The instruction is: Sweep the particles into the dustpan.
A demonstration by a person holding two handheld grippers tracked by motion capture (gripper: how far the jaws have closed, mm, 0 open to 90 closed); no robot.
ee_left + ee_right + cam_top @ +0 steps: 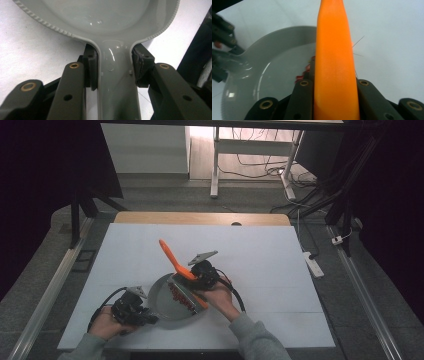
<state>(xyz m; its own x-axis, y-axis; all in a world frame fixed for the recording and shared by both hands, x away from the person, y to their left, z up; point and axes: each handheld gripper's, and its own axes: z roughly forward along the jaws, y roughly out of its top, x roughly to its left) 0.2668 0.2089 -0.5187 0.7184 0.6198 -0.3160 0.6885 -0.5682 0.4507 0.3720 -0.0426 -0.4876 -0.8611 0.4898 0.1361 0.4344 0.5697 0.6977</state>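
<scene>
Clamping the stiff, glossy grey pan [167, 312] by its handle, the left gripper [134, 312] steadies it; the right gripper [200, 277] pinches the orange brush [175, 260].

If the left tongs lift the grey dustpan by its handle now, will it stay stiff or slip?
The dustpan looks like rigid moulded plastic, so it would probably stay stiff. Its handle is glossy and smooth, so it could slip or twist between the left tongs. It seems light, and might tilt forward.

Bright tabletop, dark surroundings; soft, slightly blurred close-ups.
</scene>
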